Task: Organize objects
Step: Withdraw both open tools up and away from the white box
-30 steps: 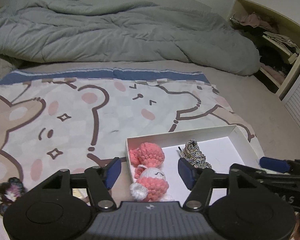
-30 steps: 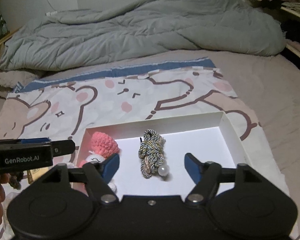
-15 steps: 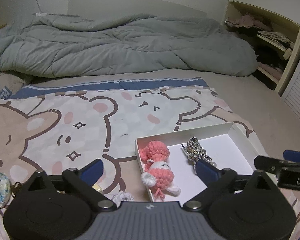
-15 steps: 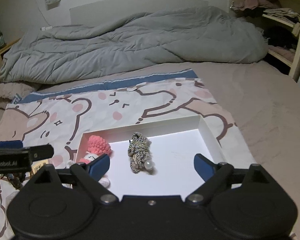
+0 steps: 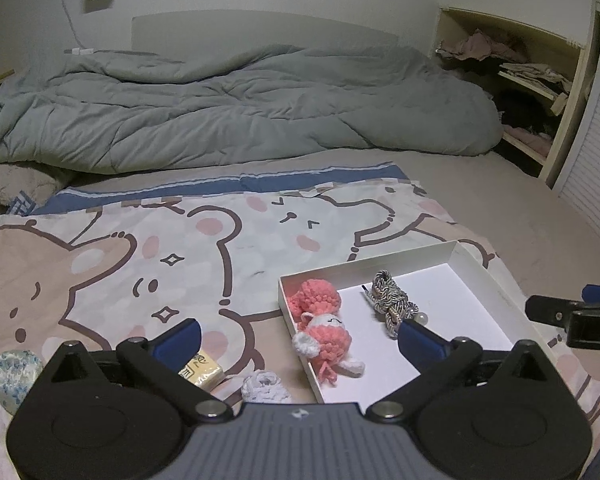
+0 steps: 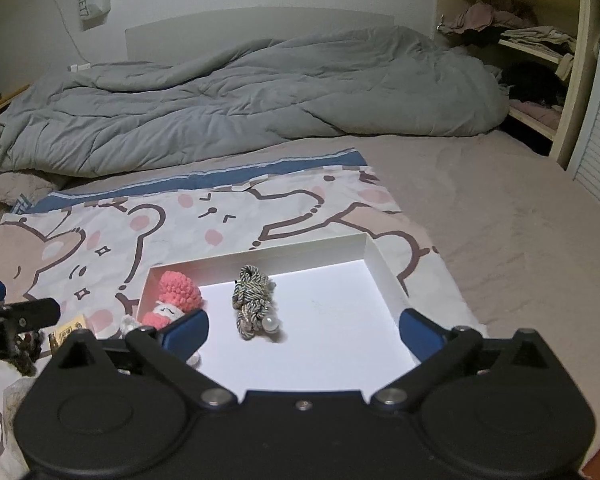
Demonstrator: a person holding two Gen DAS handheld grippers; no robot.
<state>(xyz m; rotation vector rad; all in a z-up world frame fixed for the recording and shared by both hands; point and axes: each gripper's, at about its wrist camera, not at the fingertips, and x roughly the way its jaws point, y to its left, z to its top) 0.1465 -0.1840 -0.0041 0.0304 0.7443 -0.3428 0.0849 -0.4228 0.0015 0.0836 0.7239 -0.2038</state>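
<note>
Home bedroom: rumpled duvet (image 5: 236,120), clothes shelves (image 5: 516,80)

The white box (image 6: 384,270) looks like smooth, matt cardboard, with thin stiff walls. Inside it, by the left wall, the pink doll (image 5: 324,330) is fuzzy knitted yarn, bumpy all over. Near it the cord bundle (image 6: 252,306) is twisted rope, a bit shiny, with 1 glossy pearl bead (image 6: 270,323). The bear sheet (image 5: 180,248) is soft, flat printed cloth. At the far edge of the bed the grey quilt (image 6: 240,100) is puffy, wrinkled cloth. The left gripper (image 5: 296,336) and the right gripper (image 6: 304,330) are matt black plastic with smooth blue pads and small shiny metal pins. The shelf (image 6: 572,56) looks like pale painted wood.
</note>
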